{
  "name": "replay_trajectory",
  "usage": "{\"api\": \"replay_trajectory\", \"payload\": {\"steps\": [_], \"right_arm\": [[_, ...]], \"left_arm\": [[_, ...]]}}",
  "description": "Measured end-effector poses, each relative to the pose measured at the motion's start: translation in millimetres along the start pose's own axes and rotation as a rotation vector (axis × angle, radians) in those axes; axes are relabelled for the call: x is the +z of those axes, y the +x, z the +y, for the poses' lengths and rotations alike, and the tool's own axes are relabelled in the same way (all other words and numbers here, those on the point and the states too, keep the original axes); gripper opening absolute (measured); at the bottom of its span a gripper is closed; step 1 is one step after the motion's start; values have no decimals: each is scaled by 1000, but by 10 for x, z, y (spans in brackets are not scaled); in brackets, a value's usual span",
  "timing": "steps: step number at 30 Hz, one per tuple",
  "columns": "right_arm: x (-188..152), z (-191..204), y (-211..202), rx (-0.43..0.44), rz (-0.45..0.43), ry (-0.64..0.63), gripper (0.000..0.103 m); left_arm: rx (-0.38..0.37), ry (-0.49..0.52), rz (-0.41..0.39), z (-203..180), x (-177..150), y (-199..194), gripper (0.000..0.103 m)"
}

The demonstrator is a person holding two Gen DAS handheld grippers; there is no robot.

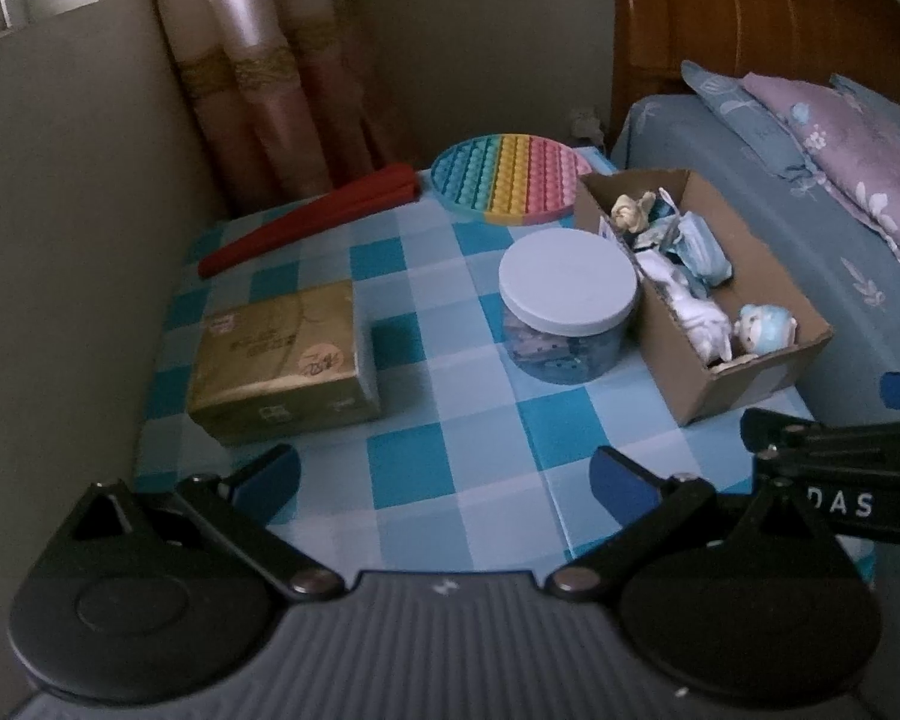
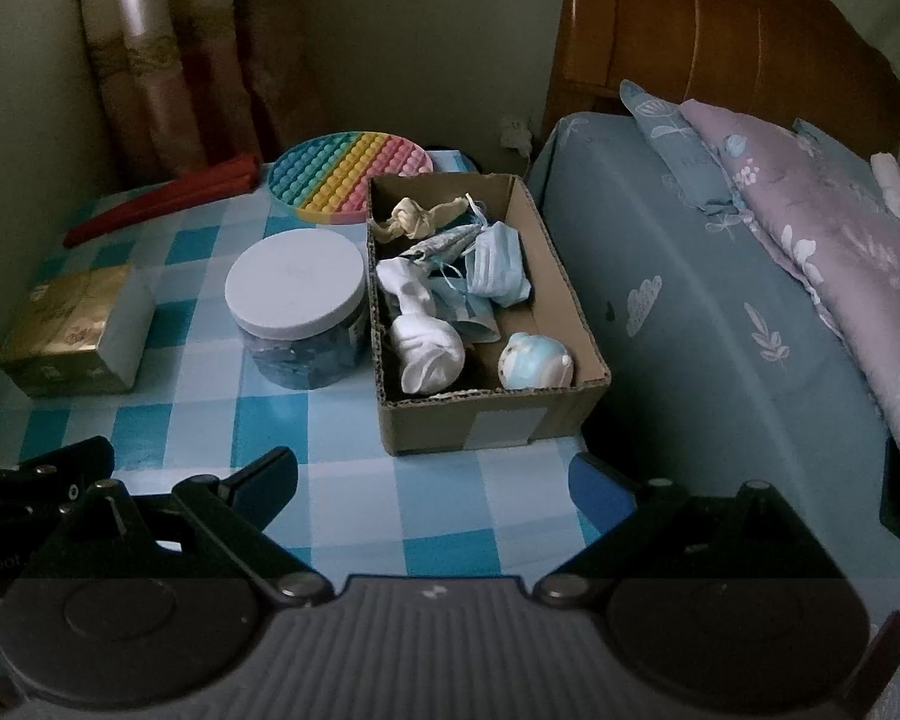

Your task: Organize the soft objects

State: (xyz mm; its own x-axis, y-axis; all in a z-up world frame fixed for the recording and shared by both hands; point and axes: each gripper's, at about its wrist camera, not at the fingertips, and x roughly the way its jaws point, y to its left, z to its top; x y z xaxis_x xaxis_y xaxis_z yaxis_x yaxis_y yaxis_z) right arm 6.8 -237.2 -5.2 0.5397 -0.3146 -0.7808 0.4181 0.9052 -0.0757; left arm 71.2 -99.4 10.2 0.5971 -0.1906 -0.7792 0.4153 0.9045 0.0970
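Both the left gripper (image 1: 444,474) and right gripper (image 2: 435,480) hover with jaws wide, empty. At twelve o'clock, the cardboard box (image 2: 564,300) holds limp white socks (image 2: 426,342) and face masks (image 2: 498,267): light, squashy; pinch a bunched fold.

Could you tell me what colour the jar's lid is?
White lid, clearest in the right wrist view.

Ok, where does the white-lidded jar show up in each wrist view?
Left wrist: white-lidded jar sits right of centre, just left of the cardboard box.
Right wrist: jar sits left of centre, again against the box's left side.
Shared landmark: rainbow pop mat behind it.
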Motion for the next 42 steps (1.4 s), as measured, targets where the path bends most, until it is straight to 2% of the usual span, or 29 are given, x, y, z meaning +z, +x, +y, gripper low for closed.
{"api": "replay_trajectory", "payload": {"steps": [42], "right_arm": [[11,7,22,6,4,2,99]], "left_arm": [[-1,-11,9,17,11,39,102]]}}
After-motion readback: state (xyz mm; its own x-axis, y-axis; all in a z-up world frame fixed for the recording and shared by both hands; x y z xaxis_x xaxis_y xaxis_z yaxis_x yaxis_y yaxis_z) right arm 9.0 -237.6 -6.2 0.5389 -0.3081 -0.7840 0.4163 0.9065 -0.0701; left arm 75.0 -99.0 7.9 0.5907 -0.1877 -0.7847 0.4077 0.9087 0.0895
